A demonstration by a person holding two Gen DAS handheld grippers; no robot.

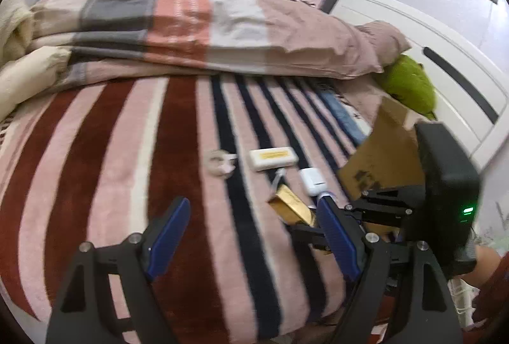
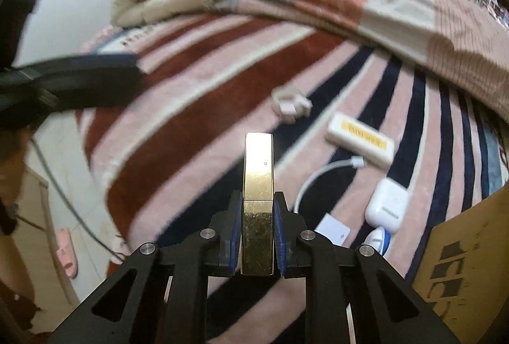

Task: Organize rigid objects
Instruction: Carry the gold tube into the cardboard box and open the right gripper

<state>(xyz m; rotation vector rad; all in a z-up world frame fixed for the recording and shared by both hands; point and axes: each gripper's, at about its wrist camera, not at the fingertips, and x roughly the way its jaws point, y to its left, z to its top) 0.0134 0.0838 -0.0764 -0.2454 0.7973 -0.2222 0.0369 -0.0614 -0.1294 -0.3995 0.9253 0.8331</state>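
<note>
My right gripper is shut on a gold rectangular bar, which sticks out forward above the striped blanket. In the left wrist view the same gold bar hangs by the right edge of the bed. My left gripper is open over the blanket with nothing between its fingers. On the blanket lie a white box with a yellow label, a white earbud case, a white cable and a small white and pink clip.
A cardboard box stands at the right on the bed's edge. A folded checked duvet lies along the far side, with a green plush toy by the white headboard. A pink slipper lies on the floor.
</note>
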